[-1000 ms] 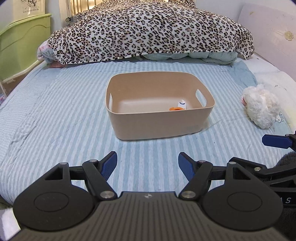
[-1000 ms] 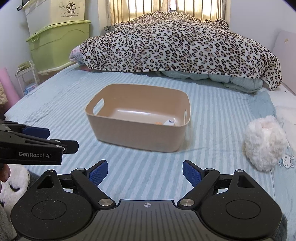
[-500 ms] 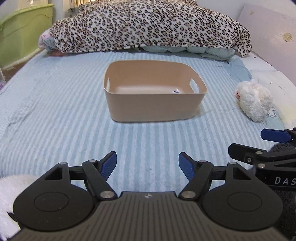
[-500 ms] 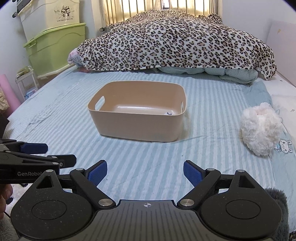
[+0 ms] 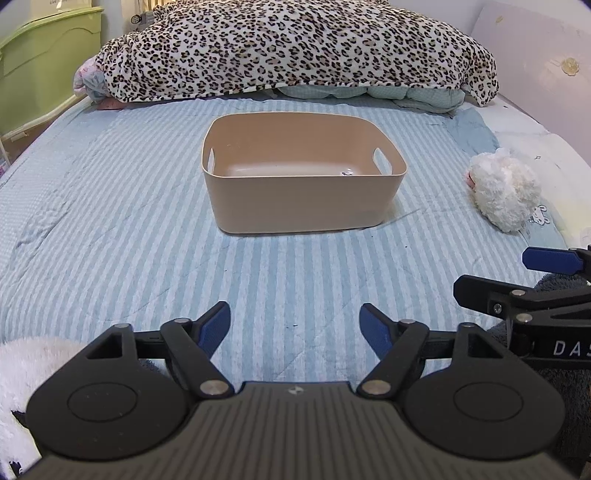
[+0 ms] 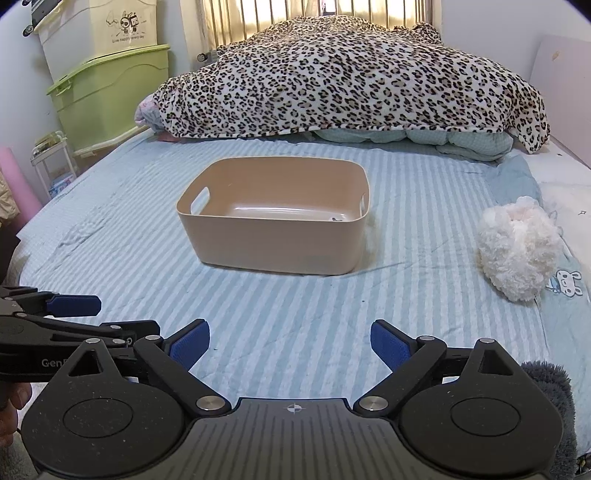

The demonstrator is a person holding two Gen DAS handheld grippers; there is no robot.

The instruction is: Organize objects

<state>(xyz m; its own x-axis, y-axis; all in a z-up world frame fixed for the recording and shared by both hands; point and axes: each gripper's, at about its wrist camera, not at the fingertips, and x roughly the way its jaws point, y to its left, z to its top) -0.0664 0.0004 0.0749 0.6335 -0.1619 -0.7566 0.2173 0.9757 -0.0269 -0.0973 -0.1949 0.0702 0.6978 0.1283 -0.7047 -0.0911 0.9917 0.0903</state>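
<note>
the left gripper [image 5: 294,325] hangs low over a blue-and-white striped bedspread [image 5: 110,229], its blue-padded jaws spread wide with nothing between them. the right gripper [image 6: 290,341] sits alongside at the same low height, its jaws equally wide apart and empty; each tool shows at the edge of the other's view, the left one entering the right wrist view from the lower left, the right one entering the left wrist view from the lower right.

a dark grey fluffy item [image 6: 554,384] lies just beside the right gripper on its outer side, and a white plush thing [image 5: 22,373] with black marks sits at the near left corner beside the left gripper; what either is cannot be told.

well ahead of both tools, in the middle of the bed, stands a tan plastic bin [image 5: 303,199] with cut-out handles at its short ends. a small white object [image 5: 347,172] peeks over the bin's near wall at the right end of its floor, too hidden to identify. to the bin's right, apart from it, a fluffy white plush toy [image 6: 517,251] rests on the bedspread near a printed rabbit motif [image 6: 567,282].

behind the bin, a leopard-print blanket [image 6: 351,81] is heaped over pale green bedding [image 6: 461,142]. a green storage box [image 6: 107,92] stands at the left of the bed with a cream box [image 6: 103,26] stacked on it.
</note>
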